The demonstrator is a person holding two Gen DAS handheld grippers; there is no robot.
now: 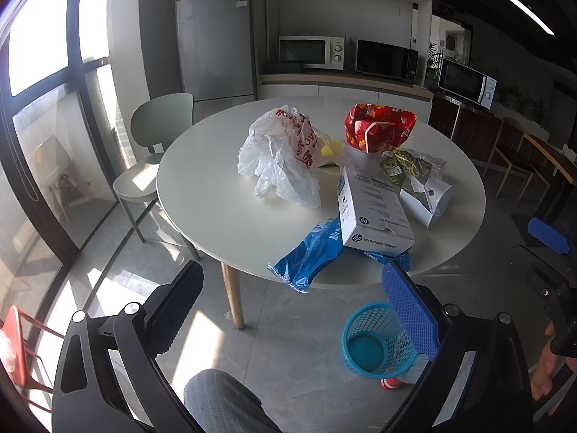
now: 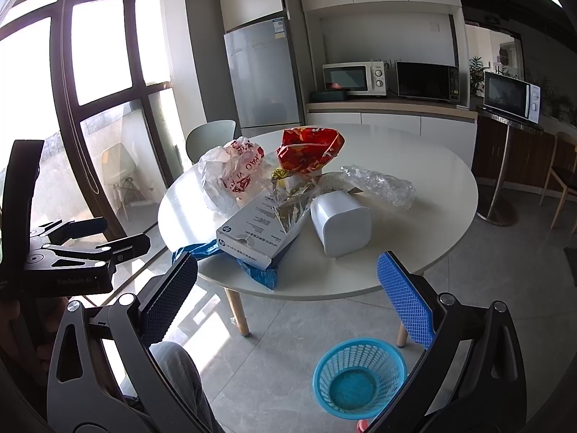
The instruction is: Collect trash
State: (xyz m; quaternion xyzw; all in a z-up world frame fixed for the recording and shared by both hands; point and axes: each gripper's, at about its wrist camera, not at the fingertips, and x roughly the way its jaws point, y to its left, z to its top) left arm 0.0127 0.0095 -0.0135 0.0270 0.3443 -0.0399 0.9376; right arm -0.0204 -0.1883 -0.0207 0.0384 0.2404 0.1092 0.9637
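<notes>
Trash lies on a round white table (image 1: 202, 180) (image 2: 414, 252): a white plastic bag with red print (image 1: 285, 155) (image 2: 230, 173), a red patterned bag (image 1: 378, 126) (image 2: 310, 151), a white HP box (image 1: 371, 213) (image 2: 259, 231), a blue plastic bag (image 1: 310, 252) (image 2: 259, 274) over the near edge, a white container (image 2: 340, 225) (image 1: 429, 198) and clear wrap (image 2: 378, 184). A blue mesh bin (image 1: 375, 342) (image 2: 359, 379) stands on the floor. My left gripper (image 1: 292, 310) and right gripper (image 2: 288, 299) are open and empty, held short of the table.
A pale green chair (image 1: 155, 151) stands at the table's far left by the window. A fridge (image 1: 216, 43) and counter with microwaves (image 1: 313, 52) are behind. A red frame (image 1: 21, 353) is at lower left. My knee (image 1: 223, 404) is below.
</notes>
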